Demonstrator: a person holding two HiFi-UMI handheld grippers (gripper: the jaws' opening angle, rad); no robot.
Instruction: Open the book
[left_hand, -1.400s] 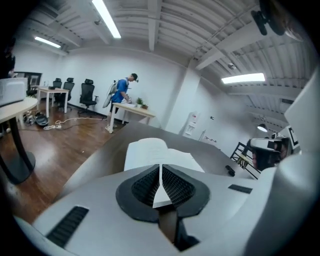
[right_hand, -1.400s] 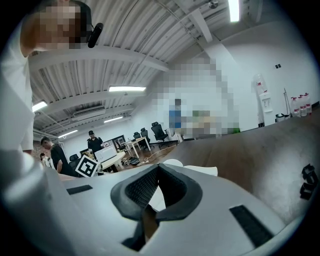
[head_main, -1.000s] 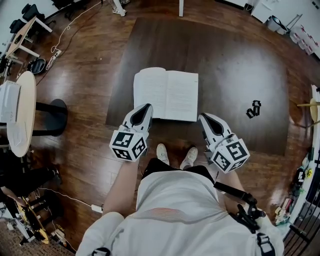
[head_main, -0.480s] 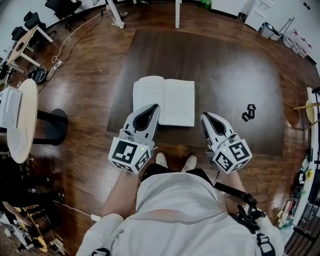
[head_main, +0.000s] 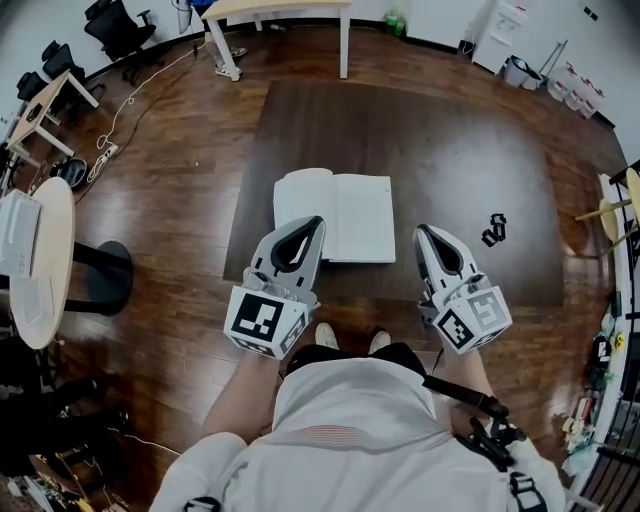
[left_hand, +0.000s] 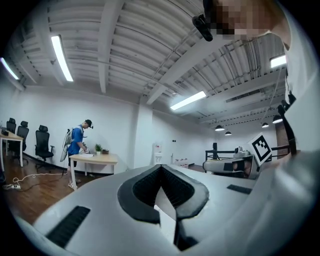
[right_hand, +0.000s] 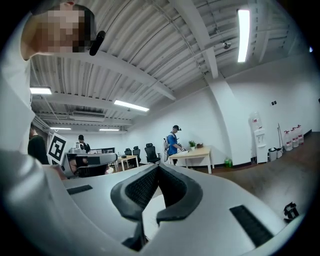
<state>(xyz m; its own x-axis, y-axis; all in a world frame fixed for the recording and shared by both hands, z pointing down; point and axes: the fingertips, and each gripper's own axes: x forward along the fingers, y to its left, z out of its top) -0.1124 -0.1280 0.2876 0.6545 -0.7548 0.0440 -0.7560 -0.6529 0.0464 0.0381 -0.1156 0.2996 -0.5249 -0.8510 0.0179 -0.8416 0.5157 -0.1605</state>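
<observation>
Open book (head_main: 345, 215) on dark mat (head_main: 450, 150), maybe rug, in head view only; near book, left gripper (head_main: 312, 224), right gripper (head_main: 424, 232) pinched closed, empty; wood floor (head_main: 170, 200) around.

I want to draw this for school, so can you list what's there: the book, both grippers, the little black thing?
book: open, flat, pages up
under it: dark surface
left gripper: fingers shut, empty, overlapping the book's near left corner
right gripper: fingers shut, empty, right of the book
little black thing: farther right, apart from the book
</observation>
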